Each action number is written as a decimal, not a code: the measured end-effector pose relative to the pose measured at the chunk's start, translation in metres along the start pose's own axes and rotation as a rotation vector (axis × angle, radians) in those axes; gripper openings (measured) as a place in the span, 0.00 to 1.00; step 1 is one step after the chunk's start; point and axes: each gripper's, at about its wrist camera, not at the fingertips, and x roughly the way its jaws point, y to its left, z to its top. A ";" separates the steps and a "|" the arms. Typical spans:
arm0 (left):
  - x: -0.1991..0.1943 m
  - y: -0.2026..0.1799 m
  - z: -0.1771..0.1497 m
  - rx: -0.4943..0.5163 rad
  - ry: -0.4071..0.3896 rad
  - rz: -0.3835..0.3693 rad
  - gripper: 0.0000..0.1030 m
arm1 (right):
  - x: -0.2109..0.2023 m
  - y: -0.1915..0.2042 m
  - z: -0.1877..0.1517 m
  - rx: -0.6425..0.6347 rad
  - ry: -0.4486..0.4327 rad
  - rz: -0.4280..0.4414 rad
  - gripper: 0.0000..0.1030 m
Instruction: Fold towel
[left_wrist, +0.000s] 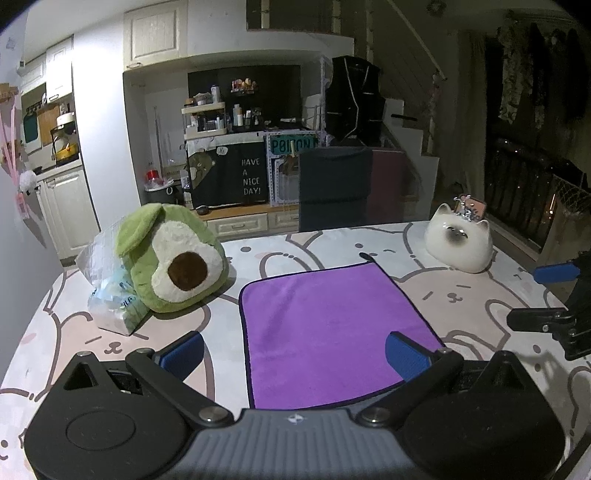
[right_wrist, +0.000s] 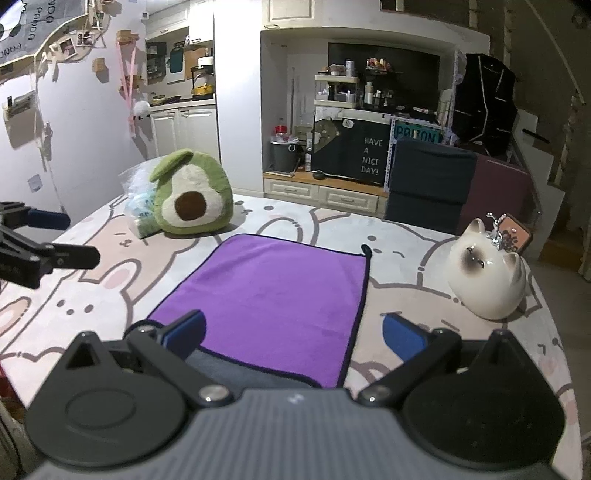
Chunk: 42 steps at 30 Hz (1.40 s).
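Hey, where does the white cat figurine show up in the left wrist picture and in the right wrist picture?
Left wrist view: the white cat figurine sits upper right on the table, beyond the purple towel's far right corner.
Right wrist view: the white cat figurine sits at right, level with the towel's middle, apart from it.
Shared landmark: the avocado plush, past the towel's far left corner in both.

The towel (left_wrist: 332, 332) (right_wrist: 273, 299) is a purple rectangle with a thin dark trim along its edges. It lies spread flat and smooth on the table (left_wrist: 461, 295) (right_wrist: 110, 266), unfolded, near the middle and reaching toward the near edge. A small dark hanging loop sticks out at its far right corner. Its surface shows no creases or bunching.
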 end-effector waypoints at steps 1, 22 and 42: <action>0.003 0.002 -0.001 -0.008 0.003 -0.005 1.00 | 0.002 -0.001 0.000 0.005 0.001 -0.002 0.99; 0.067 0.053 -0.021 -0.122 0.082 -0.035 1.00 | 0.056 -0.028 -0.016 0.044 -0.028 -0.009 1.00; 0.113 0.077 -0.049 -0.215 0.331 -0.220 0.70 | 0.114 -0.063 -0.028 0.235 0.214 0.176 0.98</action>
